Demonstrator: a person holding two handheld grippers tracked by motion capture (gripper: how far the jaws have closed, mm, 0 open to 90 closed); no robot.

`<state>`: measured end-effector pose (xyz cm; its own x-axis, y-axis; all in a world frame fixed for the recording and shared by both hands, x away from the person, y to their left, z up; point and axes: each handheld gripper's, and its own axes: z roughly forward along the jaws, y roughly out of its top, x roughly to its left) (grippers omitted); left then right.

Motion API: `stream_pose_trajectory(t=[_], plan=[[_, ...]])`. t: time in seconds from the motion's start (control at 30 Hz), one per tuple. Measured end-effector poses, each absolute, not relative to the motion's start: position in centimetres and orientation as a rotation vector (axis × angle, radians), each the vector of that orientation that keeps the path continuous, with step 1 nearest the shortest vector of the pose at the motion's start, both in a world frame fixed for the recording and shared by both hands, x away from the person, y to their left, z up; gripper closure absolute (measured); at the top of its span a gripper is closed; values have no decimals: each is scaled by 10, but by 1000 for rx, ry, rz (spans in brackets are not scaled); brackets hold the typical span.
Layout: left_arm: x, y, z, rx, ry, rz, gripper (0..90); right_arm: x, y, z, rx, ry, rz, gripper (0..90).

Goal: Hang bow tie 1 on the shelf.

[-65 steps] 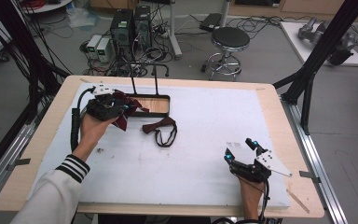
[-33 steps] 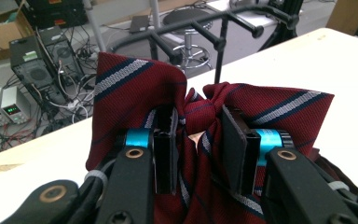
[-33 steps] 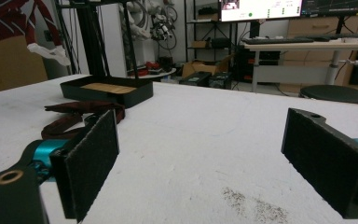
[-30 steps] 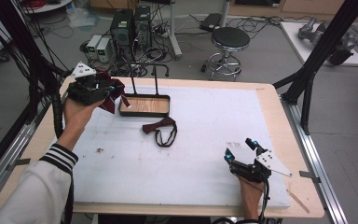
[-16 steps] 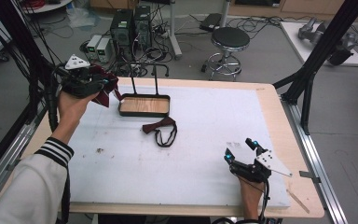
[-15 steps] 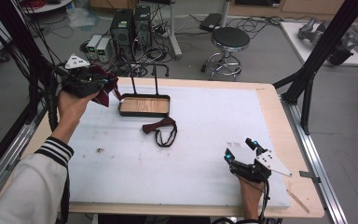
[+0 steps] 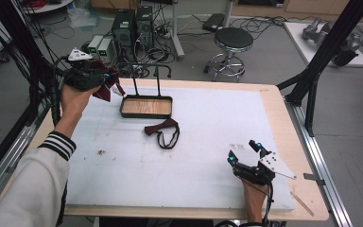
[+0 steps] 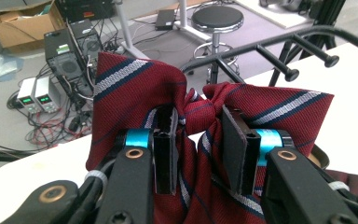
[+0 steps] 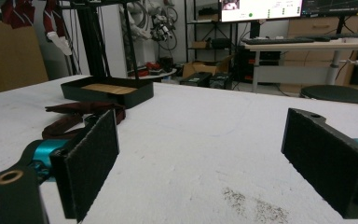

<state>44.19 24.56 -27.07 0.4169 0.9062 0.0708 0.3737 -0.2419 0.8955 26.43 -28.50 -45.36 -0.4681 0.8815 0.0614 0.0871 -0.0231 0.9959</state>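
My left hand-held gripper [image 7: 105, 84] is up over the far left corner of the table [image 7: 283, 123], off the surface, clamped on a red striped bow tie [image 7: 108, 87]. In the left gripper view the bow tie [image 8: 200, 116] bunches between the two black pads [image 8: 165, 140], pads pressing on the cloth near its centre knot, both wings fanning out past the jaws, white and navy stripes visible. Just beyond the bow tie in that view are the black prongs of a rack [image 8: 279, 51].

Right of that gripper, at the far side of the table, sits a black tray with a wooden bottom [image 7: 146, 107], two thin black posts rising from its far edge. Just near of the tray, on the white table cover, lies a second dark red bow tie with its strap looped [image 7: 164, 132], apart from the tray, untouched by either gripper.

Near right: my right hand-held gripper [image 7: 244, 153] rests low by the near edge, jaws wide apart, nothing between them. Right gripper view: both pads [image 9: 91, 163] spread, bare white cover in the gap, the loose bow tie [image 9: 81, 114] and tray [image 9: 107, 93] farther off to the left.
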Motion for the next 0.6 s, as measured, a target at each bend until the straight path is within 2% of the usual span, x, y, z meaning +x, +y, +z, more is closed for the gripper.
stream_pose_trajectory(t=[0.6], plan=[[456, 244, -255, 1775, 1095, 761, 676, 264, -285, -454, 1025, 1605, 1555, 103]])
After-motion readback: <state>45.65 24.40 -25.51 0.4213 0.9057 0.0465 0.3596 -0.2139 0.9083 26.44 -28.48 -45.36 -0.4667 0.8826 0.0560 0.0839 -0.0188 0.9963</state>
